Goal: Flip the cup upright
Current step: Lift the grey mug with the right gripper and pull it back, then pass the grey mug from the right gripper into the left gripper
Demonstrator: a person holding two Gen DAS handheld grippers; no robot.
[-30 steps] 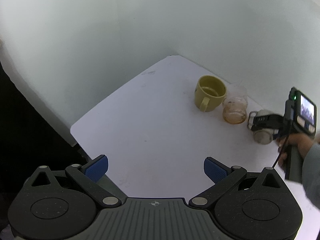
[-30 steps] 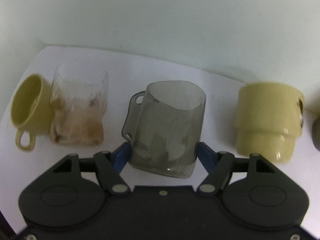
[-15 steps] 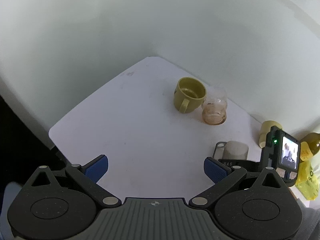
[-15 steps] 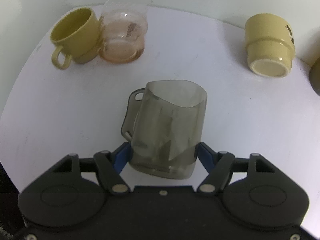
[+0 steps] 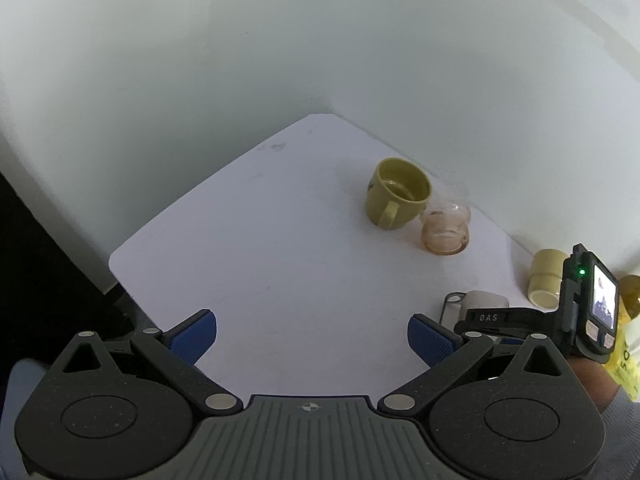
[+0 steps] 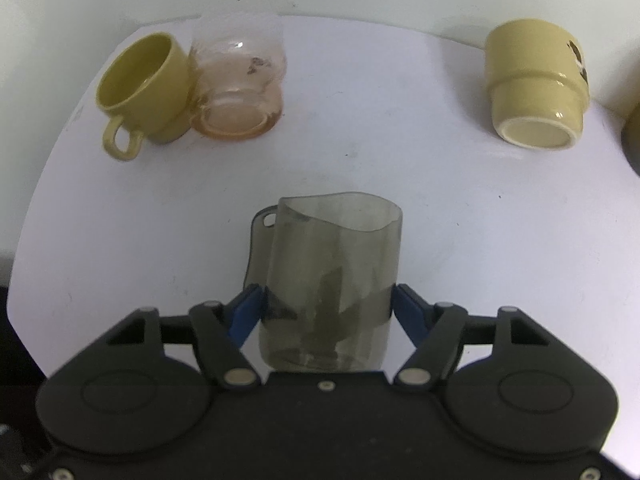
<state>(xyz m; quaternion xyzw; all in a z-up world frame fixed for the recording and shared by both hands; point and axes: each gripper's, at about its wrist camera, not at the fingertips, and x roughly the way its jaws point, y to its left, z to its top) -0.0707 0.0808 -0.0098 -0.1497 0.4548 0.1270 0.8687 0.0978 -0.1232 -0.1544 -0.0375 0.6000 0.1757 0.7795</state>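
Note:
My right gripper [image 6: 326, 304] is shut on a smoky translucent plastic cup [image 6: 332, 264] with a handle on its left side. The blue pads press its lower wall and its open rim points away from the camera, over the white table [image 6: 360, 160]. In the left wrist view the same cup [image 5: 482, 300] shows at the right, held by the right gripper's black body. My left gripper [image 5: 312, 336] is open and empty above the table's near part.
An olive mug [image 6: 140, 84] stands upright at the back left, touching a pinkish glass cup [image 6: 240, 84]. A cream mug [image 6: 536, 88] stands upside down at the back right. A dark object [image 6: 632, 140] is at the right edge. White walls enclose the back.
The right gripper with the smoky cup has lifted and pulled back from the other cups, now looking down at the table. The left gripper has shifted slightly and stays open.

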